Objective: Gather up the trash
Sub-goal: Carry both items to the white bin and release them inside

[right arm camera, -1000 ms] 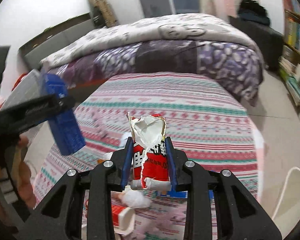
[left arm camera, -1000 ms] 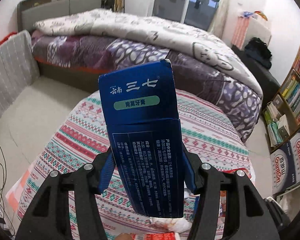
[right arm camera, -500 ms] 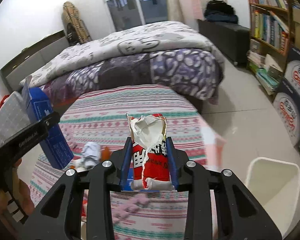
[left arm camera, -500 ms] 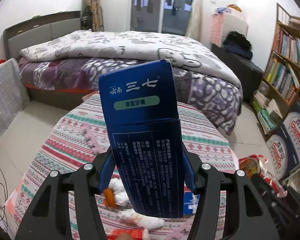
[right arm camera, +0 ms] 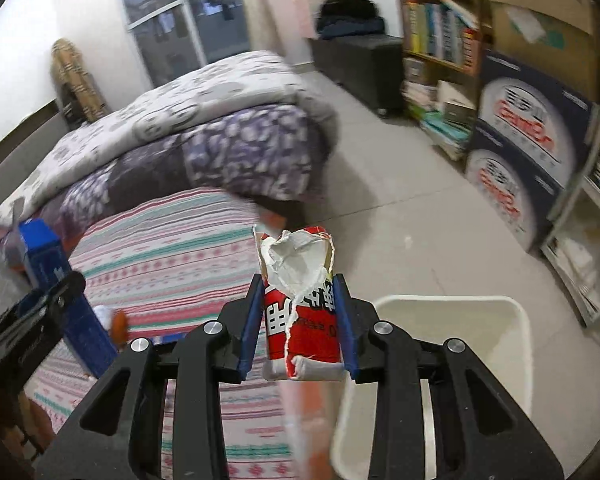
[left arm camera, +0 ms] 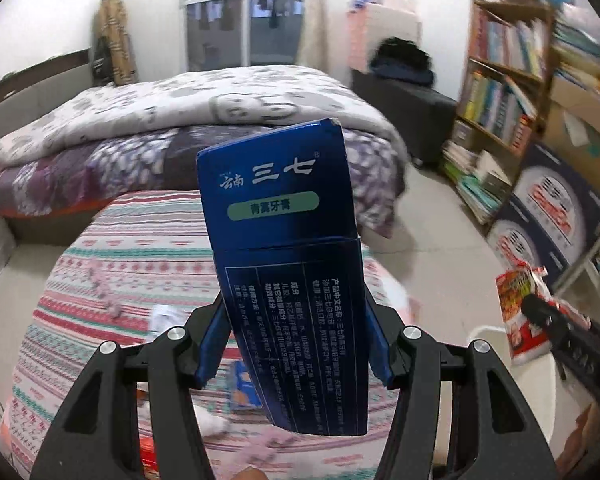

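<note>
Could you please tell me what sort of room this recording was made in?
Most likely a lived-in bedroom: a bed heaped with quilts, a crowded bookshelf along the wall, and a glass balcony door.

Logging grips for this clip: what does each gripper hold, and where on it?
Left gripper: a blue cardboard toothpaste box, clamped across its lower half. Right gripper: a torn red-and-white paper packet, clamped across its lower body.

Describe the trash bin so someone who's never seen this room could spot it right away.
Start at the low table with the striped patterned cloth at the foot of the bed. On the tiled floor just off the table's right edge stands the bin, an open cream-white plastic tub with rounded corners. The blue printed cartons by the bookshelf are closed and dark; the bin is plain.
</note>
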The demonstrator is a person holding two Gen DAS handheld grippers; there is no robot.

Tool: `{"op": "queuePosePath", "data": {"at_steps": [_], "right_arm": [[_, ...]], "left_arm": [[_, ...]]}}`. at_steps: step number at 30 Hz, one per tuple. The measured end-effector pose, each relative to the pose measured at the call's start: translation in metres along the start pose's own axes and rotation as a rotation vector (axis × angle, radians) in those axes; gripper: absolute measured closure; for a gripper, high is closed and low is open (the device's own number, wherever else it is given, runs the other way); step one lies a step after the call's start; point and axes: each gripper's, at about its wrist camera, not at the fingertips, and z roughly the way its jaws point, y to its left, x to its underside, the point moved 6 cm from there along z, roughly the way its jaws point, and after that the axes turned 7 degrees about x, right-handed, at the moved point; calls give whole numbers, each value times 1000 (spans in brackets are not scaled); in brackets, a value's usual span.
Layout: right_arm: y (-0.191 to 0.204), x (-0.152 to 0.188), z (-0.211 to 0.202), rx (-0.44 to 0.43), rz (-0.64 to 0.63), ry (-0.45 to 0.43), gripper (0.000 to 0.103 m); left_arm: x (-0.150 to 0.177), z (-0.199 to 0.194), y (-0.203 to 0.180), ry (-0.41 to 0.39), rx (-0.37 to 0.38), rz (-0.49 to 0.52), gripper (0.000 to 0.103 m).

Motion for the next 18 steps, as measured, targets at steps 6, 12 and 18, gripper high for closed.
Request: {"op": "queuePosePath", "data": {"at_steps": [6, 12, 18], "right_arm": [[-53, -7, -5, 75, 95, -5, 69], [-106, -18, -20, 156, 227, -38, 45], [-149, -29, -39, 205, 337, -88, 23]], "left_arm": [[14, 10, -62, 40, 98, 84, 46], [29, 12, -127, 60, 200, 180, 46], [43, 13, -181, 88, 289, 213, 46]]}}
